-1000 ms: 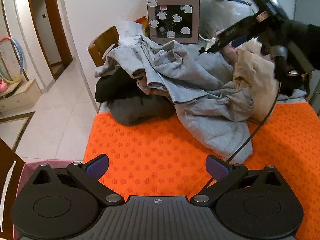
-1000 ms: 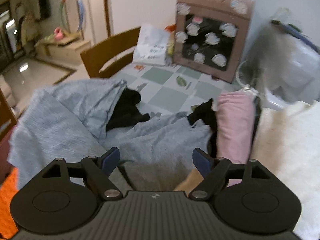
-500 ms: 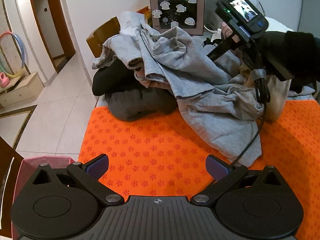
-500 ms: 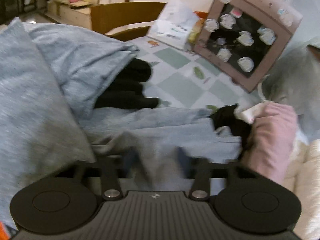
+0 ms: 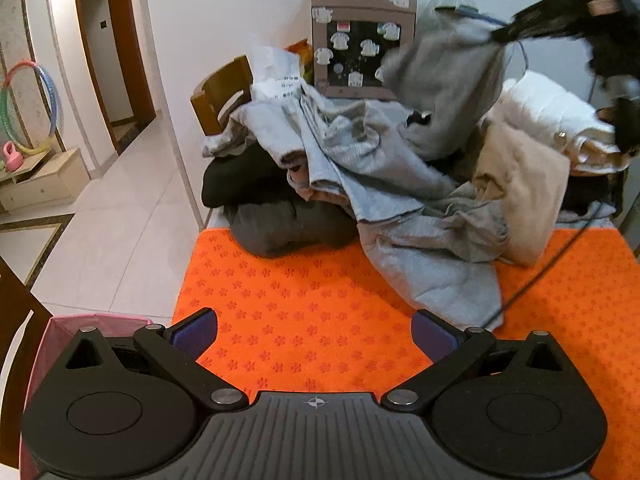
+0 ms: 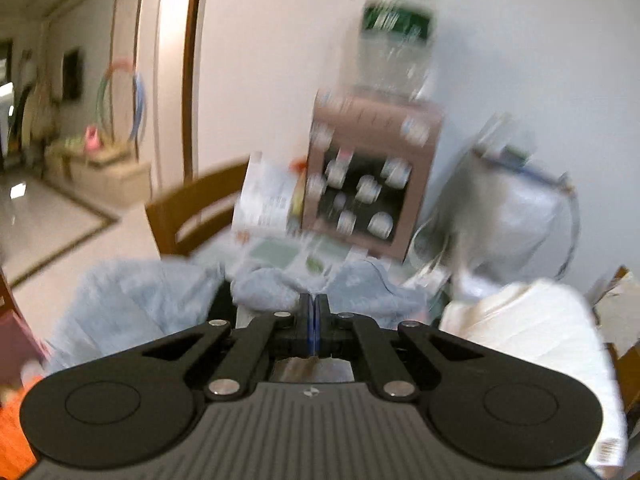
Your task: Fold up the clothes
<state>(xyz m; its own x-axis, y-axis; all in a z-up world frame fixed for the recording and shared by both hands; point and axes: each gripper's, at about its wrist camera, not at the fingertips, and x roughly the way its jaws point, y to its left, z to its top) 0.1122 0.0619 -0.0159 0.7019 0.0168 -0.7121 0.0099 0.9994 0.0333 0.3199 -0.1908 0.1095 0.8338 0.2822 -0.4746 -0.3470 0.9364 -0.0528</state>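
R gripper (image 6: 314,322): jaws pinched shut, pads together; the L-wrist view shows it up at far right w/ a grey garment (image 5: 448,92) hanging from it, so it looks clamped on a bunch of that cloth. The garment is lifted off the clothes pile (image 5: 360,184) at the far side of the table; its lower end is blurred, can't tell if it's free of the heap.

L gripper (image 5: 314,334): wide open, empty, low over the orange mat (image 5: 304,288) at the near edge.

Risks, as I judge them:
- small pinch, heavy knit: cloth could slip out mid-lift
- hem may drag other pieces off the pile towards the floor on the left
- black cable (image 5: 548,268) runs across the mat's right side, could snag the cloth
- water dispenser (image 5: 362,44) just behind the lift could get clipped

Orientation: garment hangs bunched, long axis roughly vertical, tilted down-left from the grip; which end is collar or hem I can't tell.
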